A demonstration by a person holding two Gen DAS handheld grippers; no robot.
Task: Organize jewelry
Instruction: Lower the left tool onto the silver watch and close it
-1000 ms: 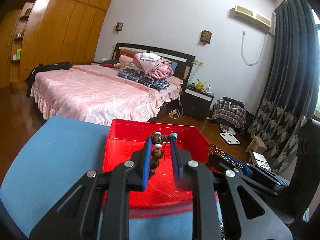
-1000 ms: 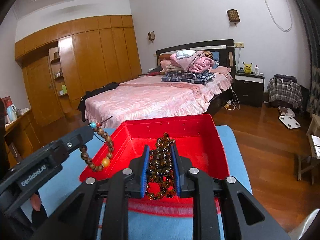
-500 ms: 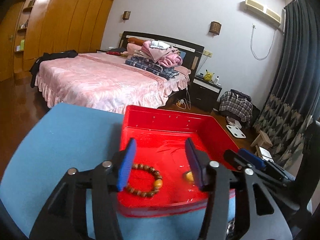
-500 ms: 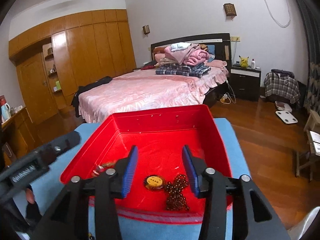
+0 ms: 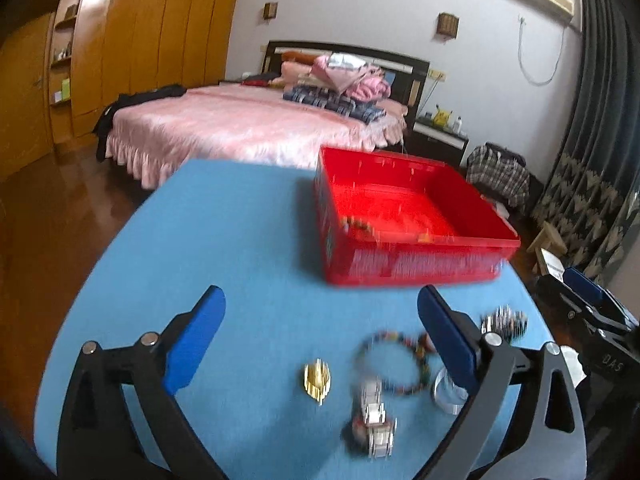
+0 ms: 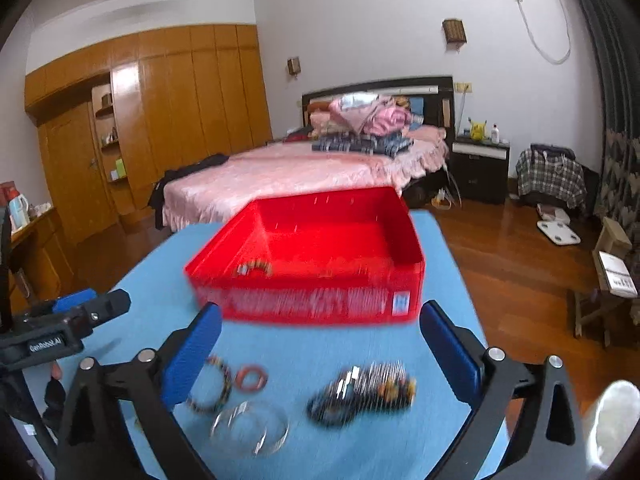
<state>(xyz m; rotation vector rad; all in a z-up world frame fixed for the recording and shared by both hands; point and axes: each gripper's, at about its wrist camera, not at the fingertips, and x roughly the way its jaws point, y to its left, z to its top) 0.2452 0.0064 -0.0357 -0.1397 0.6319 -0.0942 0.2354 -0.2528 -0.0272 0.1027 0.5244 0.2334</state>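
A red tray [image 5: 412, 268] [image 6: 312, 300] stands on the blue table with a brown bead bracelet [image 6: 253, 269] inside. My left gripper [image 5: 320, 336] is open and empty above loose jewelry: a gold ring piece [image 5: 317, 377], a multicolour bead bracelet [image 5: 394, 360], a silver watch [image 5: 374, 424] and a clear bangle [image 5: 446, 394]. My right gripper [image 6: 320, 348] is open and empty above a dark bead cluster [image 6: 360, 392], a red ring [image 6: 251, 377], a clear bangle [image 6: 250, 428] and a bead bracelet [image 6: 212, 388]. Both views are blurred.
The blue table [image 5: 224, 240] ends at the far edge behind the tray. A pink bed [image 5: 240, 124], wooden wardrobes [image 6: 160, 120], a nightstand [image 6: 480, 172] and a wooden floor lie beyond. The other gripper shows at the edges of each view.
Both grippers let their bracelets fall into the red tray, opened wide, and pulled back toward the near edge. Loose jewelry on the table has come into view below them.
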